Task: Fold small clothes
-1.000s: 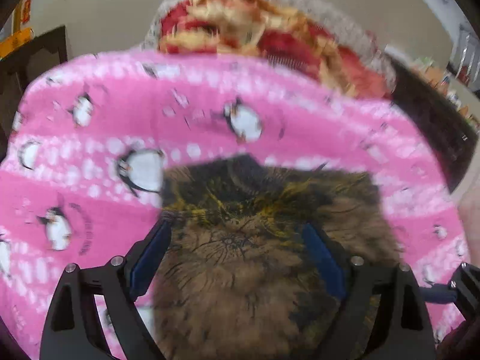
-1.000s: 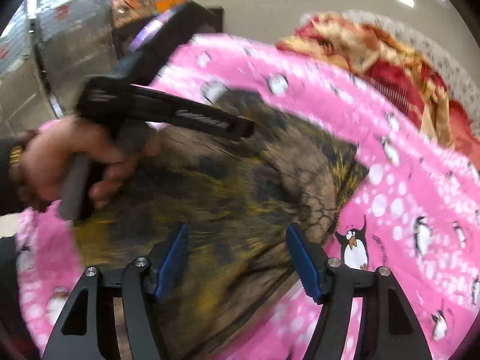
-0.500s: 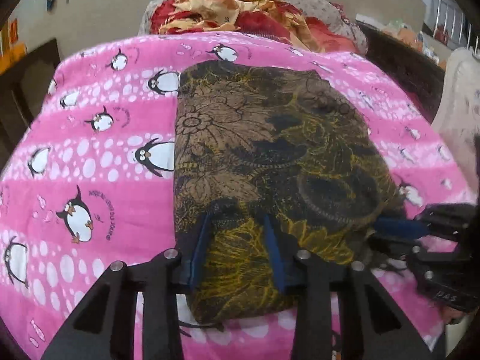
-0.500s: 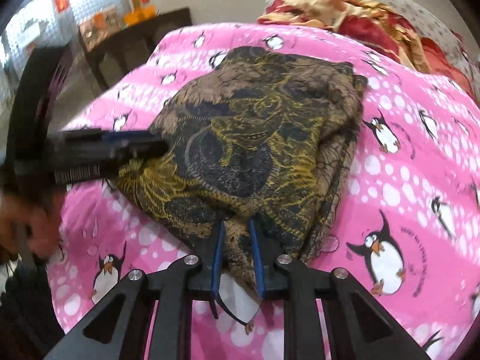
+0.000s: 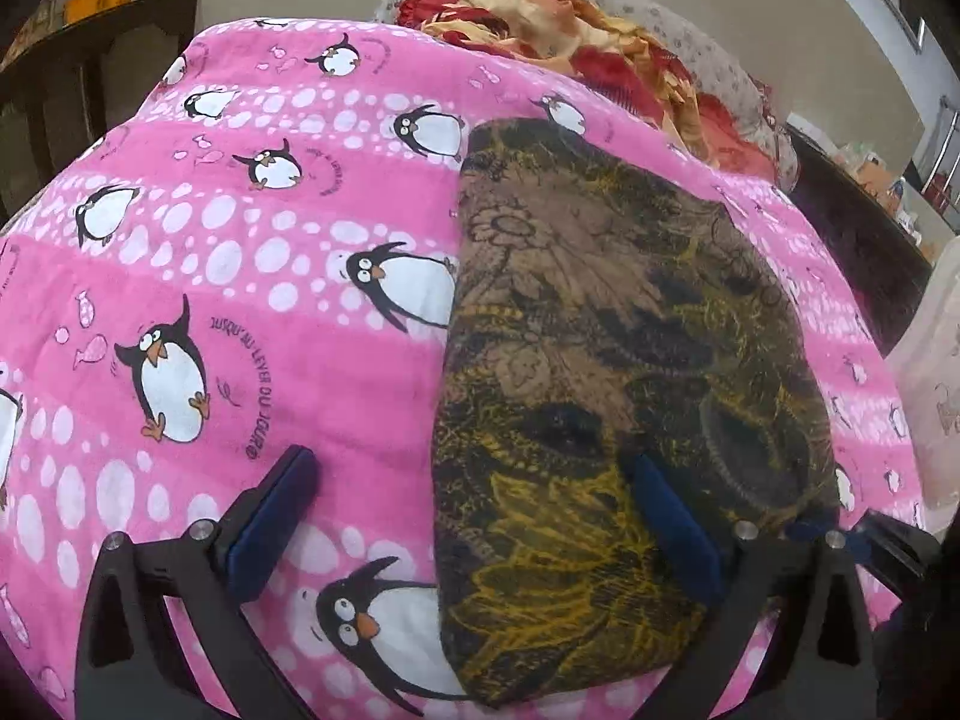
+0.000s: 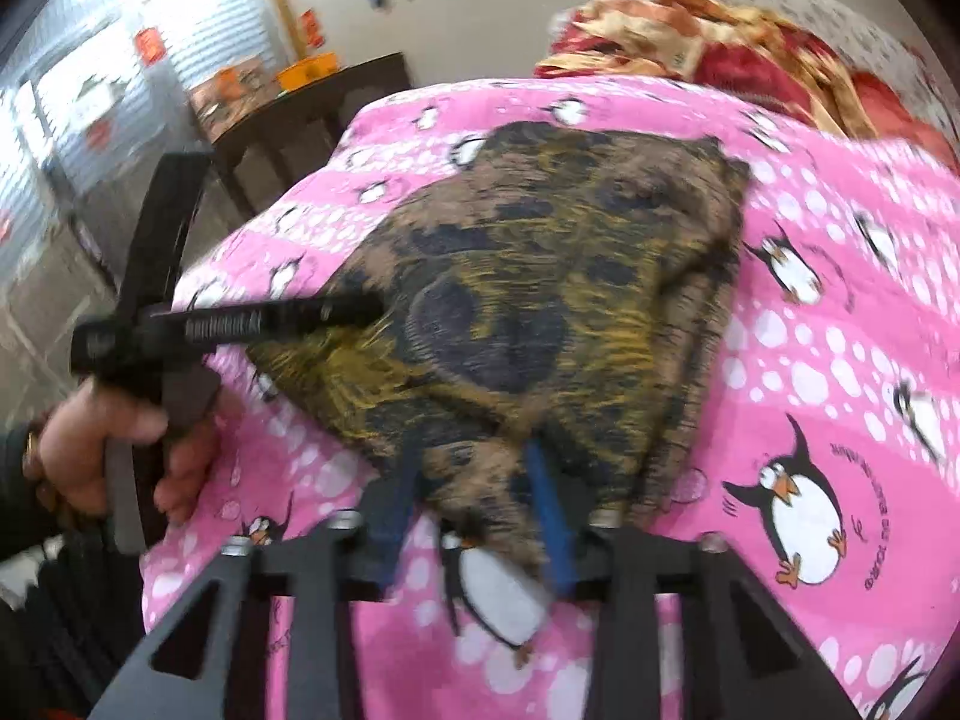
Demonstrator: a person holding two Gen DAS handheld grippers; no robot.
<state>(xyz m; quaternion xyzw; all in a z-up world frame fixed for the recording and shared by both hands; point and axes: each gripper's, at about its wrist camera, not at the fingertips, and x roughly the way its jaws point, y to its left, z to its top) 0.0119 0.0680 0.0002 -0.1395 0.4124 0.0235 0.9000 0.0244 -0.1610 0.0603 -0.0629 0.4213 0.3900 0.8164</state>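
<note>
A folded garment [image 5: 600, 330] in a brown, black and yellow print lies flat on the pink penguin blanket [image 5: 372, 204]. My left gripper [image 5: 474, 510] stands wide and its jaws are still opening. One pad rests over the blanket, the other over the garment's near left edge, and neither presses on it. In the right wrist view the garment [image 6: 528, 276] has its near corner lying loosely between the fingers of my right gripper [image 6: 474, 498], whose jaws are opening too. The left gripper [image 6: 270, 318] shows there at the garment's left side, held by a hand [image 6: 114, 450].
A heap of red and orange cloth [image 5: 570, 48] lies at the far end of the blanket. Dark wooden furniture [image 5: 90, 78] stands to the left, with an orange container [image 6: 309, 69] on it. A dark table [image 5: 852, 252] and a pale object [image 5: 930, 390] are on the right.
Half a second ago both grippers were pinched on the garment's near edge; now both have opened and let go. The garment, close to the cameras a second ago, lies flat.
</note>
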